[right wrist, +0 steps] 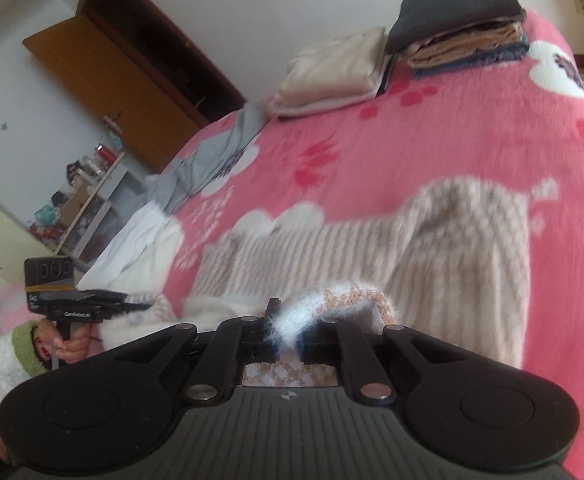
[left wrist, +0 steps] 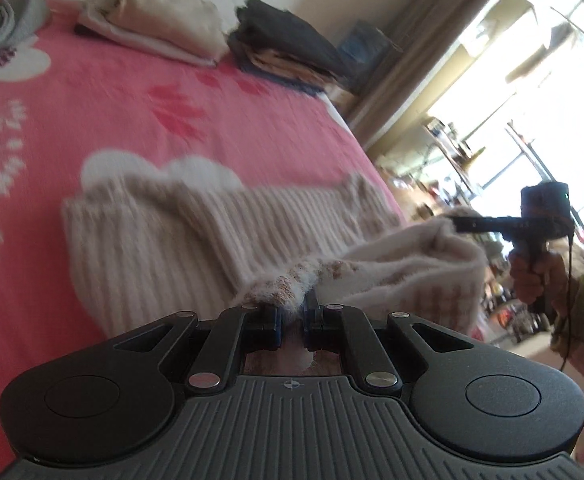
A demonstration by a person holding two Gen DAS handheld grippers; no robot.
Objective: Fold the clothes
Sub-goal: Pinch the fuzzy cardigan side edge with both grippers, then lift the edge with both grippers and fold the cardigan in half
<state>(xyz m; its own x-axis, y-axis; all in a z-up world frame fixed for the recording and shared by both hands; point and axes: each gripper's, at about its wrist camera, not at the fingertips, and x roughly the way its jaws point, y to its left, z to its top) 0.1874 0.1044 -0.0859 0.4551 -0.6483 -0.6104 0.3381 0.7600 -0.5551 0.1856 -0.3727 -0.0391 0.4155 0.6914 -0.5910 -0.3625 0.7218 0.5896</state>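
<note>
Two tongs are clamped on one sweater [left wrist: 164, 240]: left tongs [left wrist: 292, 312] and right tongs [right wrist: 290, 336] each pinch its fuzzy edge, the ribbed body spread ahead on the blanket [left wrist: 112, 120].

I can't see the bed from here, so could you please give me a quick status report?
Both tools, left and right, shut on the sweater hem. Sweater half lifted off the blanket. Nothing in the way.

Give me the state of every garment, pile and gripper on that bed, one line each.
Left gripper: shut on sweater edge.
Right gripper: shut on sweater edge.
Fuzzy beige ribbed knit sweater: partly lifted, unfolded.
Cream folded garment: folded.
Dark-topped stack of clothes: folded, stacked.
Grey crumpled garment: unfolded.
</note>
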